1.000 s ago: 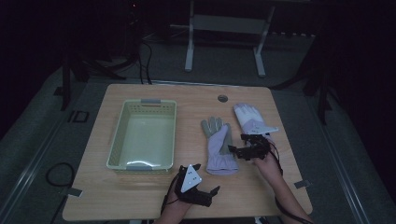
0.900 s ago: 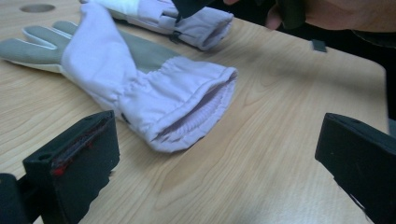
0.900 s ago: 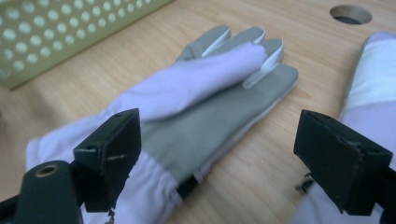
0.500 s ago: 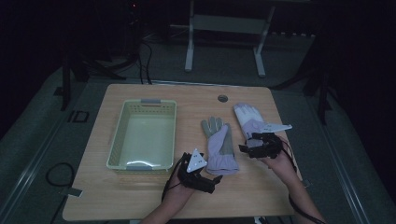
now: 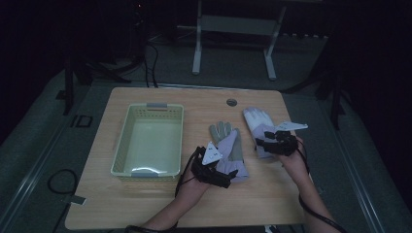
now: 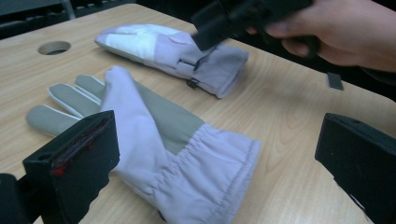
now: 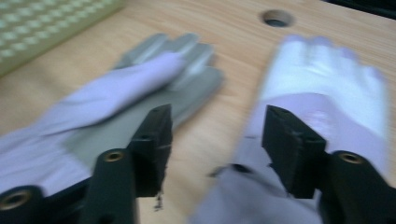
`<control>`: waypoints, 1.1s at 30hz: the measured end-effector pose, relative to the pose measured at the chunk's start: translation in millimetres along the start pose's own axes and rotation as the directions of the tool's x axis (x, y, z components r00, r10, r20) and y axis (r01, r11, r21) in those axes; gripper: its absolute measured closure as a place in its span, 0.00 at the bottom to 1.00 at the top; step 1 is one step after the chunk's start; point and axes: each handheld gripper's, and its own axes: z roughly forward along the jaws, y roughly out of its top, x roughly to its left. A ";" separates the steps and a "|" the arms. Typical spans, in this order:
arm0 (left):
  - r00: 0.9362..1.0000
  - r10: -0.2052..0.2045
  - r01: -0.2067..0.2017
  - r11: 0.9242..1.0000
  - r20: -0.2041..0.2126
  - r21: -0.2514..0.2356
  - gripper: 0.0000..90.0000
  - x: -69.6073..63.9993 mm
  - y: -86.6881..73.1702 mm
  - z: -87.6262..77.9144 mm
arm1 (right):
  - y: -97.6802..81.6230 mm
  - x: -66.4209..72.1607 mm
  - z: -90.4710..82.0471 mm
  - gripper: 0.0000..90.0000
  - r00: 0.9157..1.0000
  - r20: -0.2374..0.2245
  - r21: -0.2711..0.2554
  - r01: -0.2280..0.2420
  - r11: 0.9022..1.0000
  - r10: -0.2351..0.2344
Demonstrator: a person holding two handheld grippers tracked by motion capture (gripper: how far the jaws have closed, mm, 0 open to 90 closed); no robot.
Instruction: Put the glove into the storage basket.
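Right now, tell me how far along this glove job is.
Nothing looks done: the basket holds nothing and both gloves lie flat on the table. In hand: the left tongs stand open at the cuff of the grey-palmed glove, and the right tongs hover open over the white-backed glove. Neither is gripped. Left, presumably: grasping both gloves and moving them, perhaps to the basket.

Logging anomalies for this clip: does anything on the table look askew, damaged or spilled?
Only one thing: the grey-palmed glove has its thumb folded across the palm, while the white-backed glove lies flat. No spill or damage is visible; the basket sits square.
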 end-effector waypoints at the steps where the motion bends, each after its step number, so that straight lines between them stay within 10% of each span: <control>1: 1.000 0.002 -0.002 1.000 -0.006 -0.002 0.00 -1.0 -1.7 -0.3 | 0.8 -12.1 1.4 0.51 0.999 0.044 0.016 -0.011 1.000 0.010; 11: 1.000 -0.005 0.005 1.000 -0.007 -0.001 0.00 1.2 -6.0 -3.4 | 0.3 -50.0 20.7 0.53 0.992 0.119 0.096 -0.052 0.994 0.040; 33: 1.000 -0.003 0.003 1.000 0.014 -0.002 0.00 -4.1 -17.6 -3.6 | -2.5 -66.3 60.1 0.70 0.989 0.068 0.193 -0.142 0.971 0.131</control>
